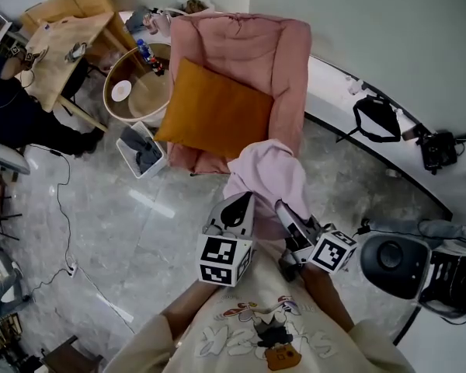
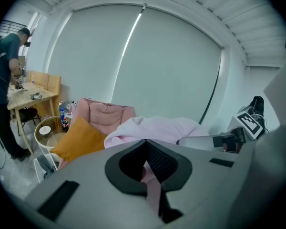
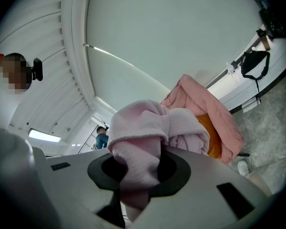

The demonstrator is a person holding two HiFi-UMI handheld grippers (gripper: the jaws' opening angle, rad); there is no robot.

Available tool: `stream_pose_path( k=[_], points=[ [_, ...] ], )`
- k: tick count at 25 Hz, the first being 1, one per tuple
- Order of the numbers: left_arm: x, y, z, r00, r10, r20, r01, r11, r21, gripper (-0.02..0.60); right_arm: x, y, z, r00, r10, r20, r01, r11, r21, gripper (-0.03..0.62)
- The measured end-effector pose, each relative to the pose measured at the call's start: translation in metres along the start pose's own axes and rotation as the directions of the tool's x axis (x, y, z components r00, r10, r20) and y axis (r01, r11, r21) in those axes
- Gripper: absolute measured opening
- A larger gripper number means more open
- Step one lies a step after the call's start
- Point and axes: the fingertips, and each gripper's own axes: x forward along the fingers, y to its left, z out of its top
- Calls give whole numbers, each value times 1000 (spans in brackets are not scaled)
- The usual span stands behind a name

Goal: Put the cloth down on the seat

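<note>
A pale pink cloth point(image 1: 268, 173) hangs bunched between my two grippers, just in front of a pink armchair point(image 1: 283, 61). An orange cushion point(image 1: 213, 111) lies on the chair's seat. My left gripper point(image 1: 237, 207) is shut on one edge of the cloth point(image 2: 157, 128). In the left gripper view a strip of cloth runs down between the jaws. My right gripper point(image 1: 289, 214) is shut on the other side of the cloth point(image 3: 143, 142), a thick fold filling its jaws. The cloth's front hem hovers over the chair's near edge.
A round wooden side table point(image 1: 136, 84) with a bottle and a small dish stands left of the armchair. A small grey bin point(image 1: 142, 150) sits on the floor beside it. A person point(image 1: 8, 107) works at a wooden desk point(image 1: 58, 49) at far left. A black bag point(image 1: 379, 119) and gear lie right.
</note>
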Motion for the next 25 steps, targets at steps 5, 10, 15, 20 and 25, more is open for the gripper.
stream_pose_path(
  k=[5,10,15,20,25],
  points=[
    [31,11,19,1000,-3,-17,3,1000,-5,3,18,-16,31,1000,-12,6,12,1000,6,124],
    [72,14,42,999,6,-37,-6,1000,5,3,35,-34,70,1000,-12,-8,12,1000,28,124],
    [105,16,58,999,24,-35,-24,1000,0,3,57,-56,94,999,1,-53,1,999,40,124],
    [138,29,67,995,85,-46,-87,996,-34,3,78,-76,119,995,30,-93,-25,998,56,124],
    [168,30,73,990,126,-65,-128,991,-31,3,94,-90,142,989,80,-122,-73,996,58,124]
  ],
)
